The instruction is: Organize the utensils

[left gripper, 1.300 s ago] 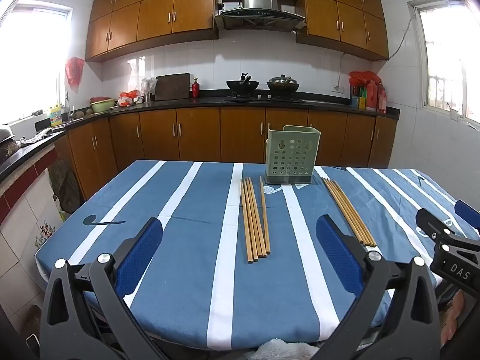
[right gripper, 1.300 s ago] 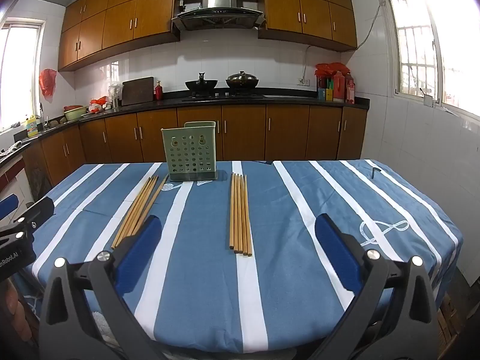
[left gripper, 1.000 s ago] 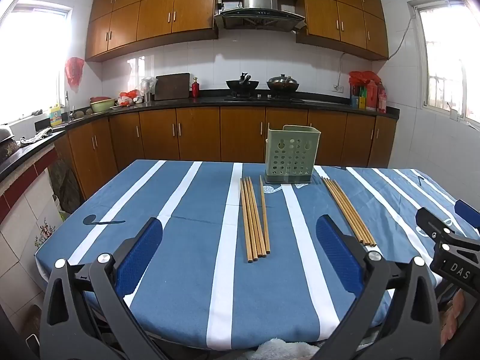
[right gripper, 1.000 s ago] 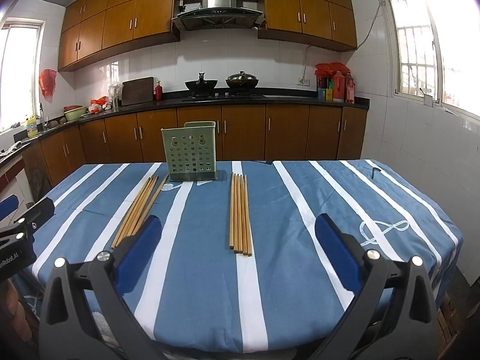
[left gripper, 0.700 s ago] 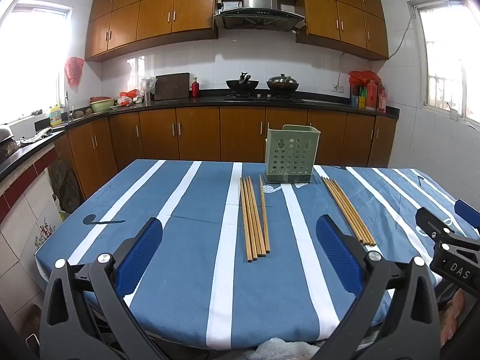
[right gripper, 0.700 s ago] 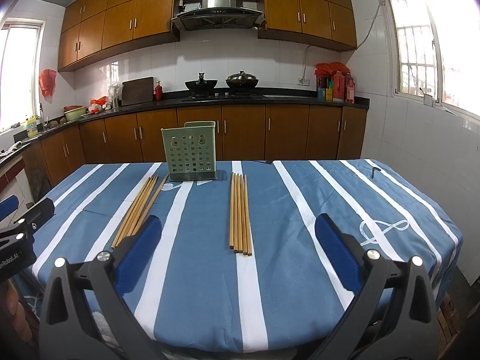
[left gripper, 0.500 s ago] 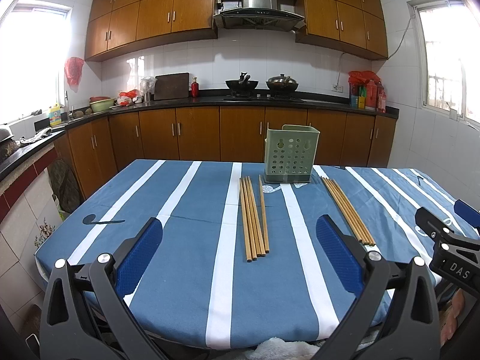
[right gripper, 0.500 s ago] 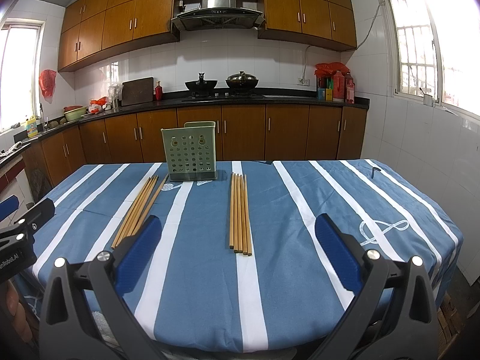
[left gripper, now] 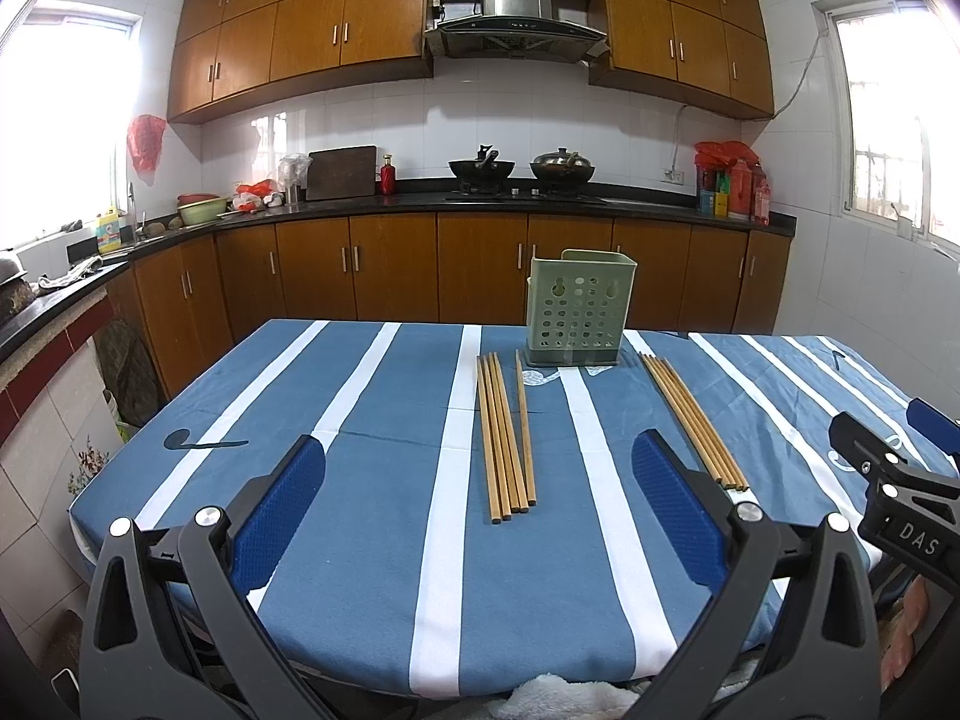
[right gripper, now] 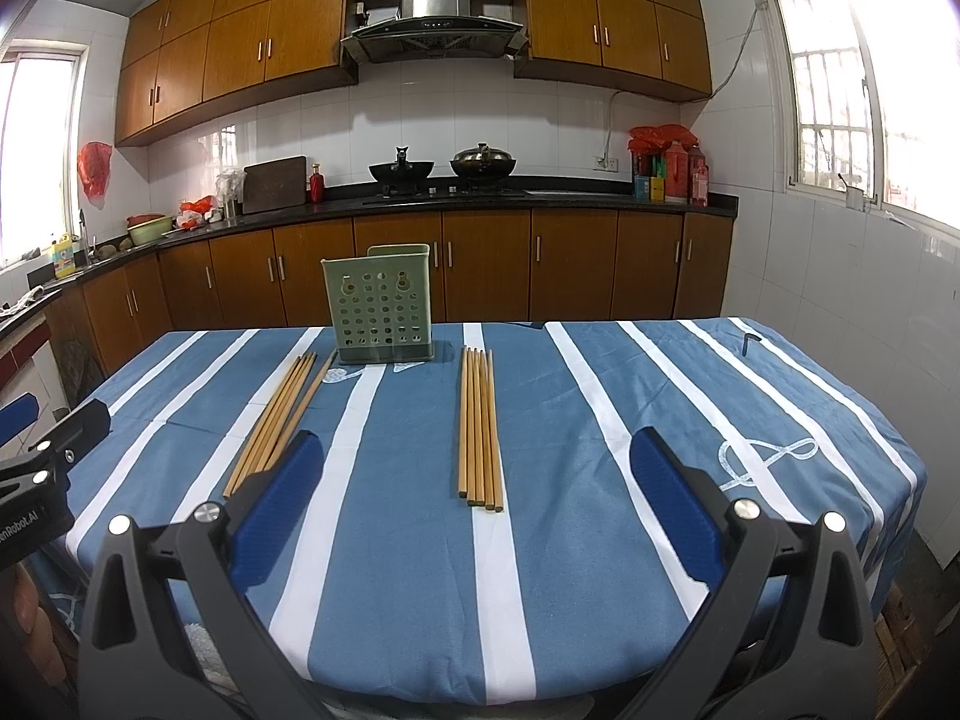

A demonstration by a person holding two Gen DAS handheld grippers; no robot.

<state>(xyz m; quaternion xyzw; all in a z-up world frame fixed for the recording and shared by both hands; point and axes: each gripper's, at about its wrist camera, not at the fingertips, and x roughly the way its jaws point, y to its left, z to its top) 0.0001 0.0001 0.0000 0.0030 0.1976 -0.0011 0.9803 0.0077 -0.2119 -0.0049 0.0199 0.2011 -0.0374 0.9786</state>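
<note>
A green perforated utensil holder (left gripper: 579, 307) stands upright at the far side of the blue striped table; it also shows in the right wrist view (right gripper: 380, 304). Two bundles of wooden chopsticks lie flat in front of it: the left bundle (left gripper: 504, 432) (right gripper: 276, 418) and the right bundle (left gripper: 690, 417) (right gripper: 478, 427). My left gripper (left gripper: 480, 483) is open and empty above the table's near edge, short of the left bundle. My right gripper (right gripper: 477, 483) is open and empty, short of the right bundle.
The tablecloth (left gripper: 372, 480) has white stripes and hangs over the near edge. A small black hex key (right gripper: 749, 341) lies at the far right. Wooden cabinets and a black counter (left gripper: 480, 204) with woks run behind the table. The right gripper's body (left gripper: 894, 498) shows at the left view's right edge.
</note>
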